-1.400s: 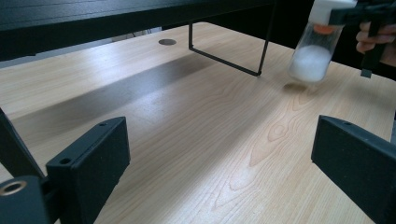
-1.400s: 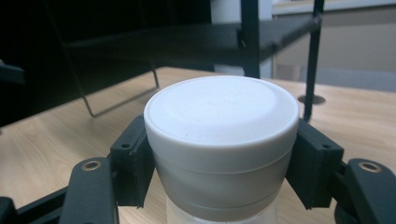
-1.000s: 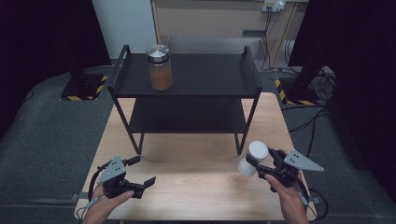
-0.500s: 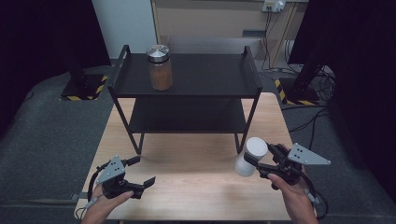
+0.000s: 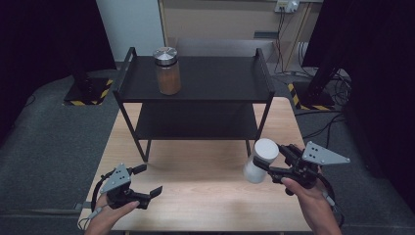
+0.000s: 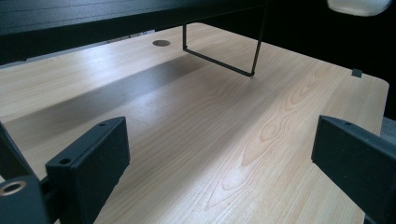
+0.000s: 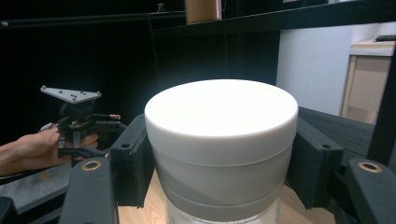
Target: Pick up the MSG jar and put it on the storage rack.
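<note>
Holding a white-lidded jar [image 5: 261,160] clear of the wooden table [image 5: 205,196], the right gripper [image 5: 274,164] sits at the near right, in front of the black two-tier shelf [image 5: 195,81]. Right gripper view: both black jaws press on the sides of the broad white lid [image 7: 222,140], one on each flank, so the claw is clamped on the jar at lid height. High view: jar tilts, lid end toward the gripper, body angled down and to the left.

Handling, judged: lid looks smooth, hard plastic, stiff enough to take the squeeze but likely slippery; the body below reads translucent, contents not discernible, so weight unknown. Grip on the lid alone relies on the lid being screwed tight; a hold lower on the body would be safer if it is heavy.

Left gripper [image 5: 146,180] rests low at the near left of the table, jaws wide apart, nothing between them.

Amber jar with metal lid [image 5: 167,71] stands upright on the top shelf, left part, well apart from both grippers.
</note>
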Demonstrator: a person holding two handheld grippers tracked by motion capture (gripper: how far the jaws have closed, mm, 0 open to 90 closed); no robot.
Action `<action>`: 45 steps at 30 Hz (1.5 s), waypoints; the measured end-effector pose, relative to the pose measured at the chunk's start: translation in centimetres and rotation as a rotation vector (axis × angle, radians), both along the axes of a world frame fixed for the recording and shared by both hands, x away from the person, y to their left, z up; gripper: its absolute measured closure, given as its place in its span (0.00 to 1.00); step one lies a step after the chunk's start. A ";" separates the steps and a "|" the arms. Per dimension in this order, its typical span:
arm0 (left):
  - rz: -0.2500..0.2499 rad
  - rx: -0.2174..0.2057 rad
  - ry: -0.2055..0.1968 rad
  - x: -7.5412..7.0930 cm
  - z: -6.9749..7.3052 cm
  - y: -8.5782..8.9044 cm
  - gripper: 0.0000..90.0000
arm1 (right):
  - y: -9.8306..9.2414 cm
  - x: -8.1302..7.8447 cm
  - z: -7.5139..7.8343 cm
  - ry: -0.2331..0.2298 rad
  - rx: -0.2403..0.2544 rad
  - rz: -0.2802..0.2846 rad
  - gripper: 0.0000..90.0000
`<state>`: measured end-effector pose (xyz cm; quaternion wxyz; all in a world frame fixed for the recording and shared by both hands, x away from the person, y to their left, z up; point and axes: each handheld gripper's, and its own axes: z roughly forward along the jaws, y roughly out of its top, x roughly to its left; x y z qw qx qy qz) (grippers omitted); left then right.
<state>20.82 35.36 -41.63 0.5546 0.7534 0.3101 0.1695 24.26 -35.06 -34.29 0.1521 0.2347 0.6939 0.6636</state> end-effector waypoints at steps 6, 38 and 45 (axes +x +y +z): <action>0.000 0.004 -0.001 0.0 0.0 0.1 0.03 | 0.5 0.6 1.6 -0.002 -0.015 0.026 0.38; -0.010 0.021 0.006 0.1 0.0 0.1 0.03 | 2.7 2.4 8.2 -0.046 -0.036 0.100 0.38; -0.011 0.027 0.007 0.1 0.0 0.1 0.03 | 3.3 3.0 9.8 -0.057 -0.035 0.105 0.38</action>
